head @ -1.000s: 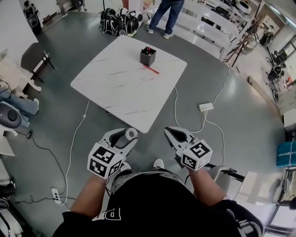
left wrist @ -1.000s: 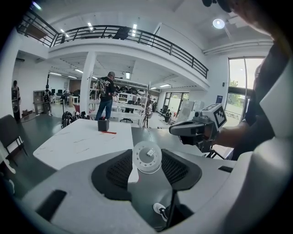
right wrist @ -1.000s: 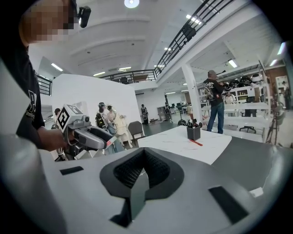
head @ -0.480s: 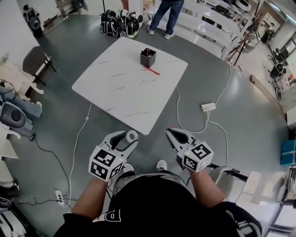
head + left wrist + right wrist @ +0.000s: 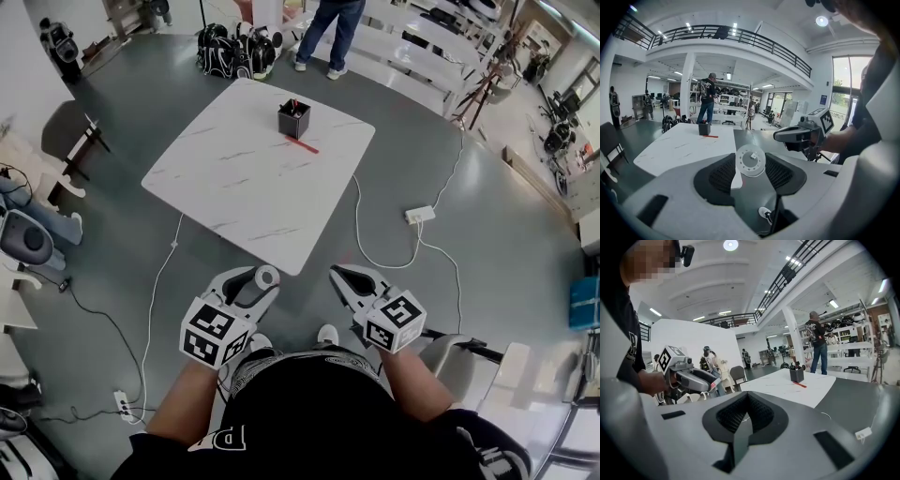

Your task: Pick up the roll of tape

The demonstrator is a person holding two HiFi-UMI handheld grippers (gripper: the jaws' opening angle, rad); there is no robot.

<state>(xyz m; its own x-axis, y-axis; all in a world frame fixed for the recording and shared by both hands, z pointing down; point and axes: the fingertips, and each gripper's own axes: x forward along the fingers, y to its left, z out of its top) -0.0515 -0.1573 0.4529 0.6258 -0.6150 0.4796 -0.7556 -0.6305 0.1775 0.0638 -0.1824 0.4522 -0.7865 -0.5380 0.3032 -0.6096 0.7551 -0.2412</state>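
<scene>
A white roll of tape (image 5: 266, 276) sits between the tips of my left gripper (image 5: 260, 282), which is shut on it and held in the air short of the table's near corner. In the left gripper view the roll (image 5: 750, 161) shows end-on, with its round core facing the camera. My right gripper (image 5: 340, 276) hovers beside it at the same height, shut, with nothing in it. In the right gripper view its jaws meet along one seam (image 5: 747, 401). Each gripper appears in the other's view: the right one (image 5: 802, 136) and the left one (image 5: 690, 377).
A white marbled table (image 5: 246, 173) stands ahead with a black box (image 5: 293, 119) and a red pen (image 5: 302, 144) near its far corner. Cables and a power strip (image 5: 418, 215) lie on the grey floor. A person (image 5: 330, 30) stands beyond the table, with bags (image 5: 231, 47) nearby.
The left gripper keeps its hold on the tape roll. Both grippers stay at nearly the same place, and the right one has drifted slightly left.
</scene>
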